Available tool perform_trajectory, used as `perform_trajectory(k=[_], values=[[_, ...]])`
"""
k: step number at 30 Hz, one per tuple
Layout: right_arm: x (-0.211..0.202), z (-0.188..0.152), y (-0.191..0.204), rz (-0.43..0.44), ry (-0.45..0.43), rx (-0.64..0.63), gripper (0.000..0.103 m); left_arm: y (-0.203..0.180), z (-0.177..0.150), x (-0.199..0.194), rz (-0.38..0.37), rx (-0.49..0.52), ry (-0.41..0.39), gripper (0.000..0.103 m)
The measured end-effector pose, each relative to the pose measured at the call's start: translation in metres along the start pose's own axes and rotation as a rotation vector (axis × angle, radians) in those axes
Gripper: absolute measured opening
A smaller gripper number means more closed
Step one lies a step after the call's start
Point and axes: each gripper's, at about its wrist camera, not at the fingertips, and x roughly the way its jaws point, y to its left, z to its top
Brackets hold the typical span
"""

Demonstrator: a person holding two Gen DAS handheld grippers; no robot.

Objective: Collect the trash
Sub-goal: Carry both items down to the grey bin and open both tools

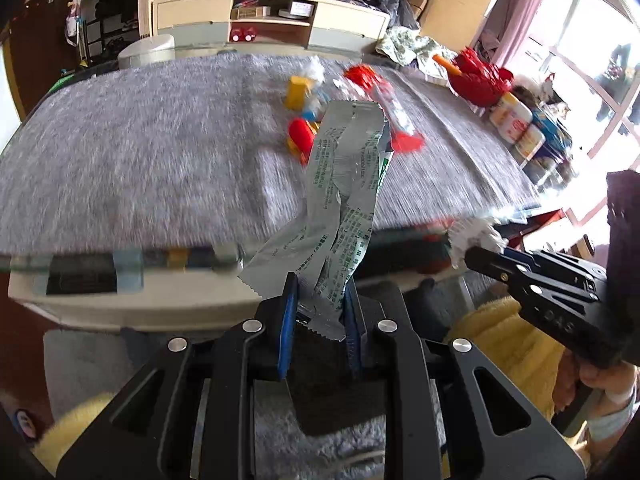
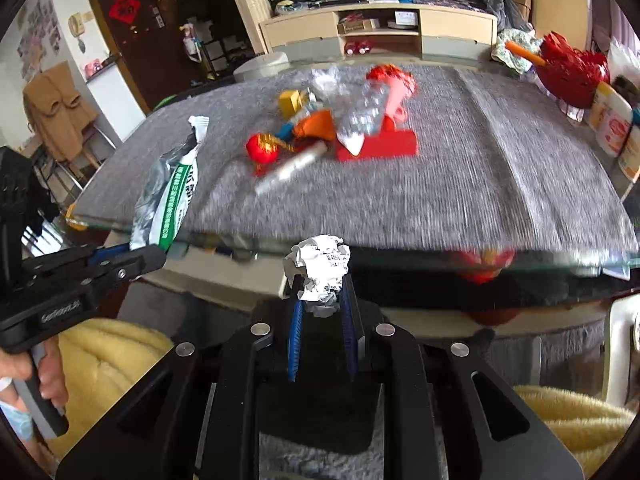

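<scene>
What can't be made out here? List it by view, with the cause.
- Left wrist view: the silver wrapper held in the left gripper hides part of the trash pile; motion blur smears the rest.
- Right wrist view: print on the crumpled paper ball in the right gripper is too small to read.
- Both views: no trash bin is visible.

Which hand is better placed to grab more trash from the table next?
Neither clearly: left gripper is shut on a silver wrapper, right gripper on a crumpled paper ball. Both must unload first.
</scene>
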Motion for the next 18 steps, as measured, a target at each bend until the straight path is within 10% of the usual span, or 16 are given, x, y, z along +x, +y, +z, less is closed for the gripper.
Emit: perform_trajectory(k=[18], values=[[0.06, -0.07, -0.022, 0.038, 0.219, 0.113, 0.019, -0.017, -0.099, 0.072, -0.08, -0.065, 0.231, 0.02]])
